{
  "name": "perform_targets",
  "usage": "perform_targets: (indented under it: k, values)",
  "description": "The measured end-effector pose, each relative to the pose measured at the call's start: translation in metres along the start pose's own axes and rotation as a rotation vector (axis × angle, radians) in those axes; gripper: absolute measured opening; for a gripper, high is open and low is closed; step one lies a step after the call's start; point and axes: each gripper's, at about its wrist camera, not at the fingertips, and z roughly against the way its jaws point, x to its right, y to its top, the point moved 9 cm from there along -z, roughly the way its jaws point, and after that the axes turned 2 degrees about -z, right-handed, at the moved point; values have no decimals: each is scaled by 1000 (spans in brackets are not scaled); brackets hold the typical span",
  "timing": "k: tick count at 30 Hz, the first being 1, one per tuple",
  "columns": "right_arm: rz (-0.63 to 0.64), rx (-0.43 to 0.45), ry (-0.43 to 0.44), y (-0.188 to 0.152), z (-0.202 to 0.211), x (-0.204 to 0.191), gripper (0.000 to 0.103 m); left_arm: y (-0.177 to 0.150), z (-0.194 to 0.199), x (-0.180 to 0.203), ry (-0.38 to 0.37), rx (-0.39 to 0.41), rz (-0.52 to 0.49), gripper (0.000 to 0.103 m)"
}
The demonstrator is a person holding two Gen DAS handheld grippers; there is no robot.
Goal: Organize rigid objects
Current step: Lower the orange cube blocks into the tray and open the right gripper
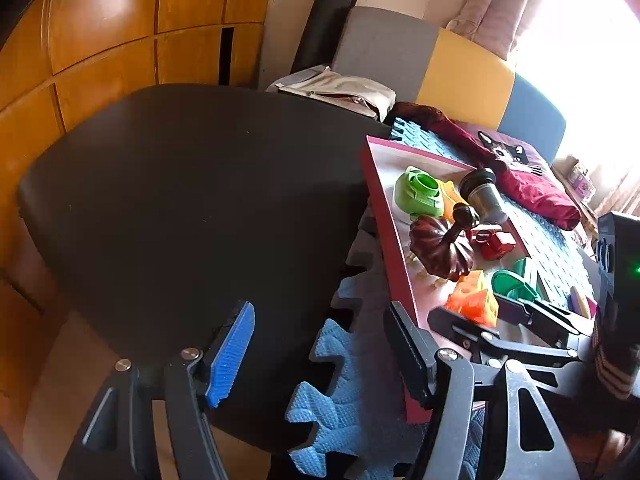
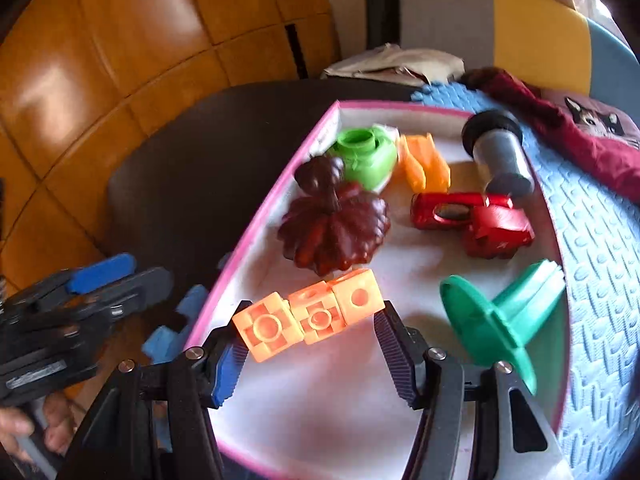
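1. This is a home, most likely a bedroom or living room.
2. Glossy wooden cabinet doors [image 1: 120, 32] fill the upper left of the frame.
3. At upper right, curtains [image 1: 500, 8] hang beside a bright window.
4. A cushioned backrest in grey, yellow and blue [image 1: 448, 64] stands at top centre.
5. Right of centre, a maroon cloth with a cat picture [image 1: 516, 168] lies on blue foam puzzle mats [image 1: 552, 248], near a tray of plastic toys [image 2: 260, 216].
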Motion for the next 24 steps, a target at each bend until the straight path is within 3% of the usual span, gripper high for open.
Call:
perform_targets:
  k: [7, 17, 24]
  values:
    - [3, 4, 6, 0, 0, 0, 63, -2, -3, -3, 2, -6, 10, 68]
    - [-97, -24, 70, -6, 10, 5, 69, 1, 3, -1, 2, 8, 9, 68]
    - [-65, -4, 31, -17, 25, 5, 69, 4, 10, 3, -1, 27, -2, 68]
